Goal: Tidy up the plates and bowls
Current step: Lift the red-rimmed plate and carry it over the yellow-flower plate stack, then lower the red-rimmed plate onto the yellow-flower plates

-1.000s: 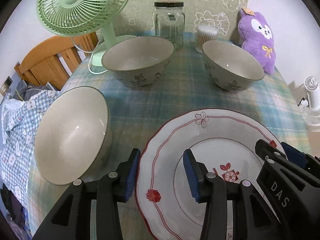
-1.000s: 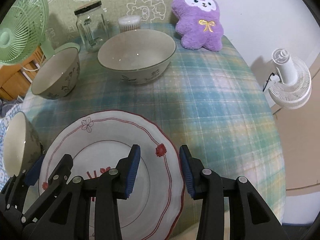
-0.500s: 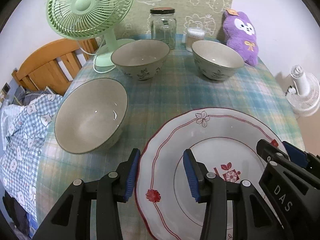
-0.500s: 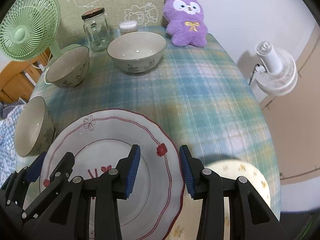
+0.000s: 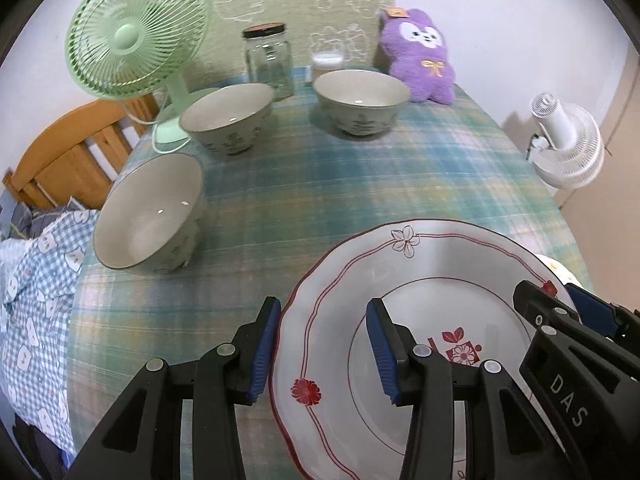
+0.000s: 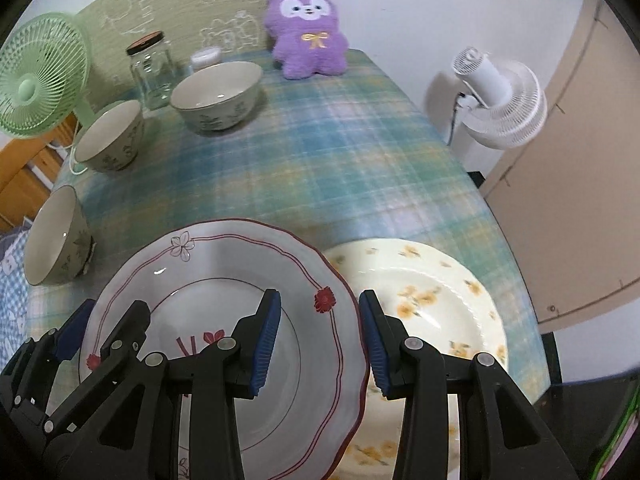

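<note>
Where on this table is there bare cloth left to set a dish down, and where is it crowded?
Free: the middle of the tablecloth, between the red-trimmed plate, the far bowl and the right edge. Crowded: the left side's two bowls; back row's jar and plush toy.

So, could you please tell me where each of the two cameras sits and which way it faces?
Left wrist: on the left gripper, angled down along the table; its fingers straddle the left rim of the red-trimmed plate; the right gripper shows at right.
Right wrist: on the right gripper, angled down likewise, straddling that plate's right rim above a yellow-flowered plate; the left gripper shows at left.
Shared: the plate, three bowls, the purple plush.
</note>
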Demonstrator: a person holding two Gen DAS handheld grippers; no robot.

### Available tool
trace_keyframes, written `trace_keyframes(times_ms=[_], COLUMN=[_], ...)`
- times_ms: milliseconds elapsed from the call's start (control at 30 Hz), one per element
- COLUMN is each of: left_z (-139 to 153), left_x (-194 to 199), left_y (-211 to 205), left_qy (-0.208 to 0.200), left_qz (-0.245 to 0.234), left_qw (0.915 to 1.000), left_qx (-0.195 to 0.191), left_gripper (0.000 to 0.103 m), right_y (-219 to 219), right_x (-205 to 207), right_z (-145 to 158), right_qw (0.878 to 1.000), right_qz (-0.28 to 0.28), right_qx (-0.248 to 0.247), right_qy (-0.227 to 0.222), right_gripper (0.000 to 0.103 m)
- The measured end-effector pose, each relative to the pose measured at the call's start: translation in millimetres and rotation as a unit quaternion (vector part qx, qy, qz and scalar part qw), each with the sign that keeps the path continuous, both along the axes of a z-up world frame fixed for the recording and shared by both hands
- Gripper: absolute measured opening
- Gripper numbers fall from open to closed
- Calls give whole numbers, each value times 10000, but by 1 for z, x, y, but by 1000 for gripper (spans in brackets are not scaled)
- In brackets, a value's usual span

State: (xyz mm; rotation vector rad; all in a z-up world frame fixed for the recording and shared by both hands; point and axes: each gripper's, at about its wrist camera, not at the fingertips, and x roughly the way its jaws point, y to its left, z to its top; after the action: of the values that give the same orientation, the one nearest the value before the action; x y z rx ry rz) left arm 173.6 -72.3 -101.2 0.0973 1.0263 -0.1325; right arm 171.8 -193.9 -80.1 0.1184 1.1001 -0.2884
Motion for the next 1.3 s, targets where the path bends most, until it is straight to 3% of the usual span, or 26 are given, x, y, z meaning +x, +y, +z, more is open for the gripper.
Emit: trace_keyframes(times_ms=[600,967,1300], left_z=[-2,-18,-26], left_x=[-20,-40,-52], left_y=[-79,-107,-122], left_qy=[74,312,225], left_qz=[-231,64,358], left_qw=[9997,9994,9985], left_qx=[71,150,359], left_gripper=[44,44,44], right_y=[-79,-108,-120], right_x=[-23,-34,-40], right_z=[-3,-23,-36], right_qw=[9998,9989,9976], right_qz=[-126,224,497], right_qx=[25,93,275], right_qy=[170,399,402], right_gripper=[45,45,45])
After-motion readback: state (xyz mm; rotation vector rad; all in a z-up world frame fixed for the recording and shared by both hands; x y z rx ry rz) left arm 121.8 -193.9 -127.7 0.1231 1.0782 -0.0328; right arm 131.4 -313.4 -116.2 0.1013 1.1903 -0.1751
